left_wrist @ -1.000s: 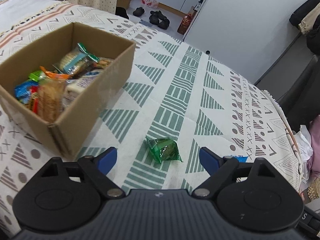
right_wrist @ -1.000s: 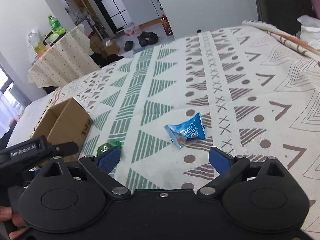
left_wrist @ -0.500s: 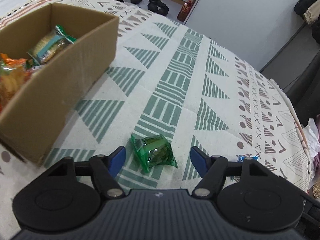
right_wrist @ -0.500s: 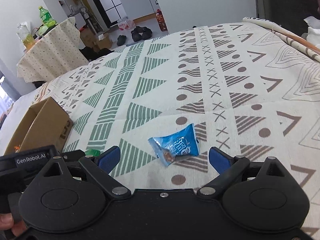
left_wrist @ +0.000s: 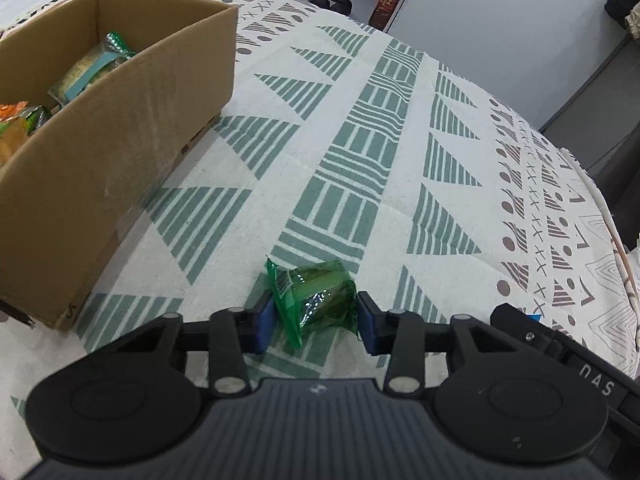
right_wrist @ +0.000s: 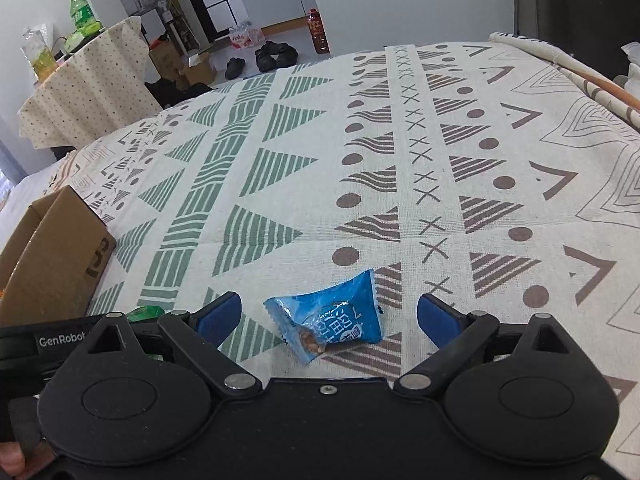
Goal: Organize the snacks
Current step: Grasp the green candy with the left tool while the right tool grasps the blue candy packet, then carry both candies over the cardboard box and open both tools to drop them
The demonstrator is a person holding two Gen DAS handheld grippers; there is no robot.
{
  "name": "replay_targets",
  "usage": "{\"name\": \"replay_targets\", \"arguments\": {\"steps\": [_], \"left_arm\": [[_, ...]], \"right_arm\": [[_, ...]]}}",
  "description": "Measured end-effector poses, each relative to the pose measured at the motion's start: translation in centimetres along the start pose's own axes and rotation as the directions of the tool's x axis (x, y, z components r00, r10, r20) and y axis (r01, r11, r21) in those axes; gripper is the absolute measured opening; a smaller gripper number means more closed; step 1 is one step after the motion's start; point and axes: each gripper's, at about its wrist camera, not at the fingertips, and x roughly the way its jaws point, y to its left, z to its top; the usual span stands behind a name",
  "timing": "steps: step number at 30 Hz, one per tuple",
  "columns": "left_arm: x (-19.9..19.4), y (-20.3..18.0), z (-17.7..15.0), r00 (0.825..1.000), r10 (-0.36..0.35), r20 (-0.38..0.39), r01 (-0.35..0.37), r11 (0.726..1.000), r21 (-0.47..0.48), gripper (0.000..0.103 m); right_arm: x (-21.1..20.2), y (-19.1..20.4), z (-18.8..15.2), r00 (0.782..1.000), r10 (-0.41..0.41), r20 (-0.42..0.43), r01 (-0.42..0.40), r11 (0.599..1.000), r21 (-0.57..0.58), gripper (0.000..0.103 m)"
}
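Observation:
A green snack packet lies on the patterned bedspread between the blue pads of my left gripper. Its jaws are closing, and both pads touch the packet's sides. To the left stands an open cardboard box holding several wrapped snacks. In the right wrist view, a blue snack packet lies flat on the cloth between the wide-apart fingers of my right gripper, which stands open and touches nothing. The green packet and the box show at that view's left.
The bedspread drops off at its far and right edges. Beyond it are shoes on the floor, a red bottle, a table under a dotted cloth with bottles on it, and a white wall panel.
My left gripper dropped toward the green packet and its pads closed in from wide apart to the packet's sides. My right gripper moved down over the blue packet and stayed open.

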Motion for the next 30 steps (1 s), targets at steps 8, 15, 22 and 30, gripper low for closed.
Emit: {"name": "replay_targets", "arguments": {"steps": [8,15,22,30], "left_arm": [[-0.8,0.3,-0.2,1.0,0.004,0.011,-0.004,1.0,0.01,0.036],[-3.5,0.0,0.0,0.998,0.002,0.062,-0.003,1.0,0.018,0.036],[-6.2,0.2,-0.3,0.995,0.013,0.1,-0.014,1.0,0.012,0.036],[-9.5,1.6,0.1,0.988,0.035,0.152,-0.035,0.999,-0.009,0.036]], "right_arm": [[0.9,0.6,-0.2,0.999,0.015,-0.039,-0.017,0.999,-0.038,0.057],[-1.2,0.8,0.3,0.998,0.064,-0.002,-0.064,0.997,-0.032,0.041],[-3.1,1.6,0.5,0.994,0.108,0.029,-0.107,0.993,-0.049,0.036],[-5.3,2.8,1.0,0.983,0.159,0.089,-0.155,0.987,-0.05,0.036]]}}
